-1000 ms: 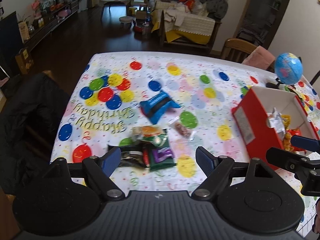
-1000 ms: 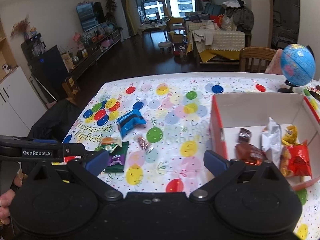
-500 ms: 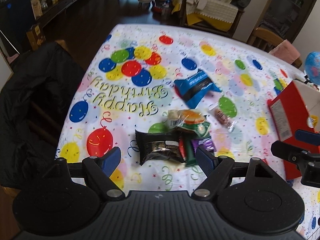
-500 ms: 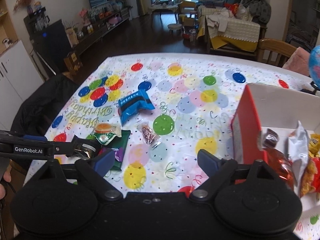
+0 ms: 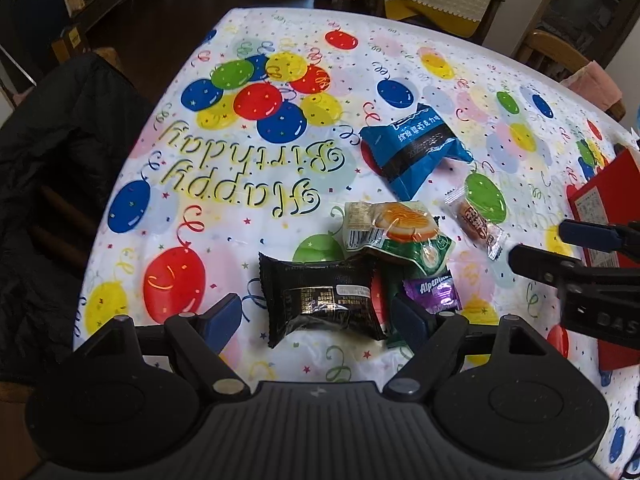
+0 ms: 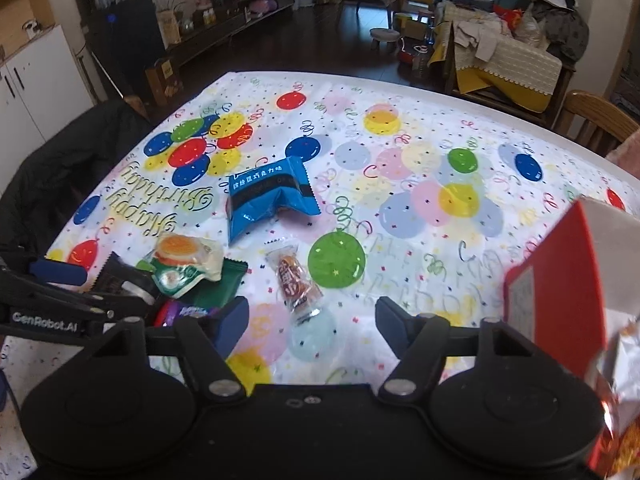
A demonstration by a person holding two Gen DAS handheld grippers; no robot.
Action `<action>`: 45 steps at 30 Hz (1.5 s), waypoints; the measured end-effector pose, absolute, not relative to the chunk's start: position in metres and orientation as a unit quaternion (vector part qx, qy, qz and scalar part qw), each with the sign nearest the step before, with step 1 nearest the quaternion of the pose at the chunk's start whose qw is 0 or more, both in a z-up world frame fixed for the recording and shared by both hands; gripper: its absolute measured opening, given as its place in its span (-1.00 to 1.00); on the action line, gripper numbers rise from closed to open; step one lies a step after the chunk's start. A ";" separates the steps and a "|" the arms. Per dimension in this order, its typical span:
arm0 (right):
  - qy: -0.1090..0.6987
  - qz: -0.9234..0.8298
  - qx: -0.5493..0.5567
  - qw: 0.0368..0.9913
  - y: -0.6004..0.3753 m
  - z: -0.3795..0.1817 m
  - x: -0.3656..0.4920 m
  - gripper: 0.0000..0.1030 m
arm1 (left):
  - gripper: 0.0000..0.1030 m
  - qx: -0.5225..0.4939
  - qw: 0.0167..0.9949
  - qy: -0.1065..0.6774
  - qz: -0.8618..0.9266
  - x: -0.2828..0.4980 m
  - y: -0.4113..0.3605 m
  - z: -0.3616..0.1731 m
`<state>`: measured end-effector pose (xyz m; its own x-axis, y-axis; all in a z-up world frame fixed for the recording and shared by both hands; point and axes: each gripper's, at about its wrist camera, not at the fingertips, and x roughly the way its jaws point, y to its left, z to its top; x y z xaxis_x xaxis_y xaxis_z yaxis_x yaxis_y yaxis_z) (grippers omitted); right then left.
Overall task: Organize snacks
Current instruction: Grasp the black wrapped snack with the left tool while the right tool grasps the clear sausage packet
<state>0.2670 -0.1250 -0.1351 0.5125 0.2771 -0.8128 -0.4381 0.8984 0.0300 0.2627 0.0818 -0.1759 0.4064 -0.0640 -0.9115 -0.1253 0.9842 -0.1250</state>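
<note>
Living room behind; balloon-print tablecloth (image 5: 256, 184) covers the table.

Left wrist view: left gripper (image 5: 316, 316) sits low at frame centre, jaws released and wide, straddling the black pack (image 5: 324, 300), one fingertip at each short end. The pack lies flat at lower centre, glossy film, crimped ends, small printed label. Touching its right edge are a green pack (image 5: 400, 240) with an orange picture and a purple candy (image 5: 434, 292). The blue pack (image 5: 416, 148) lies apart at upper centre; a small clear-wrapped sweet (image 5: 478, 224) lies right of centre. The red box (image 5: 600, 216) shows at the right edge. Judgement: the black pack is light, soft, slippery and crushable; grip across its puffed middle, with modest force.

Right wrist view: right gripper (image 6: 312, 316) hangs at lower centre, jaws released, holding nothing, with the sweet (image 6: 296, 280) just ahead between the fingertips. The blue pack (image 6: 268, 196) sits at centre, creased in the middle. The green pack (image 6: 184, 264) and black pack (image 6: 116, 276) are at lower left, beside the left gripper (image 6: 60, 292). The red box (image 6: 560, 288) stands at the right edge, with foil snacks inside.
</note>
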 end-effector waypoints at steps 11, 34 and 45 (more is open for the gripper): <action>0.454 0.225 -0.125 0.853 -0.105 -0.159 0.293 -0.20 | 0.59 -0.093 0.823 0.559 0.023 0.271 0.078 -0.190; 0.454 0.224 -0.116 0.855 -0.097 -0.165 0.279 -0.69 | 0.01 -0.111 0.822 0.558 0.018 0.266 0.083 -0.184; 0.446 0.217 -0.070 0.866 -0.117 -0.135 0.246 -0.70 | 0.00 -0.105 0.828 0.550 0.023 0.247 0.083 -0.168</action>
<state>0.2457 -0.1173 -0.1351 0.5088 0.3123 -0.8023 -0.4378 0.8962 0.0712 0.2470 0.0825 -0.1680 0.3937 -0.0777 -0.9160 -0.1524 0.9771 -0.1484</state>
